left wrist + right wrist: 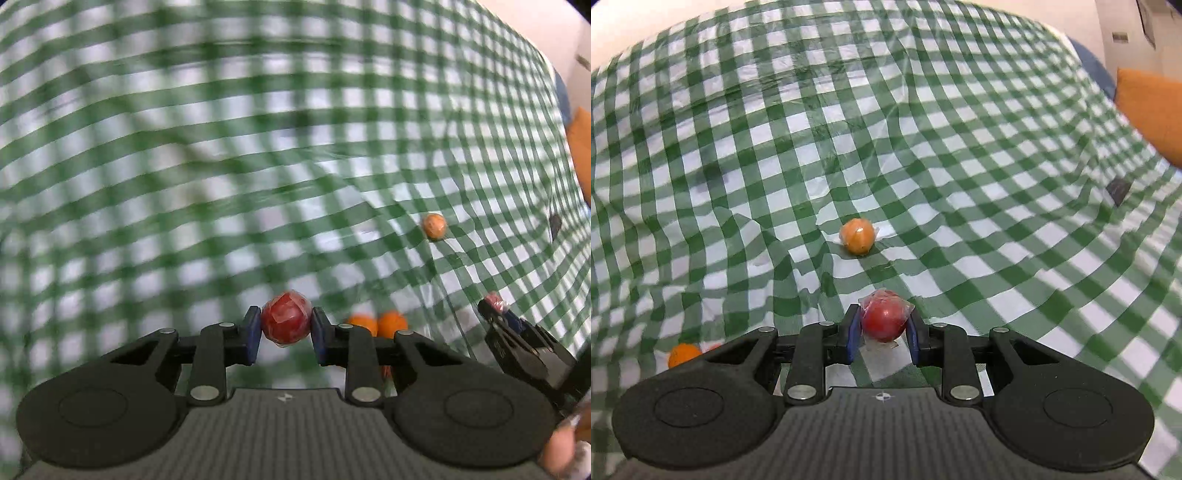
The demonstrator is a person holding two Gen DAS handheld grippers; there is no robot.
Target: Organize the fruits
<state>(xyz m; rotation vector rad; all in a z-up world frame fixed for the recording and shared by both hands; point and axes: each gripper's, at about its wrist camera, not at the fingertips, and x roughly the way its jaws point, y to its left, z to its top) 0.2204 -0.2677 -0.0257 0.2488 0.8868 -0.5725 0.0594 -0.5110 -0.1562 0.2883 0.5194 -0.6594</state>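
Observation:
My left gripper is shut on a red fruit wrapped in clear film, held above the green-checked cloth. Two orange fruits lie just right of its fingers, and a wrapped orange fruit lies farther off to the right. My right gripper is shut on another wrapped red fruit; it shows in the left wrist view at the lower right. In the right wrist view a wrapped orange fruit lies ahead on the cloth, and an orange fruit peeks out at the lower left.
The green and white checked cloth is wrinkled and covers the whole surface. An orange cushion sits at the right edge. A small dark tag lies on the cloth at the right. A person's finger shows at the lower right.

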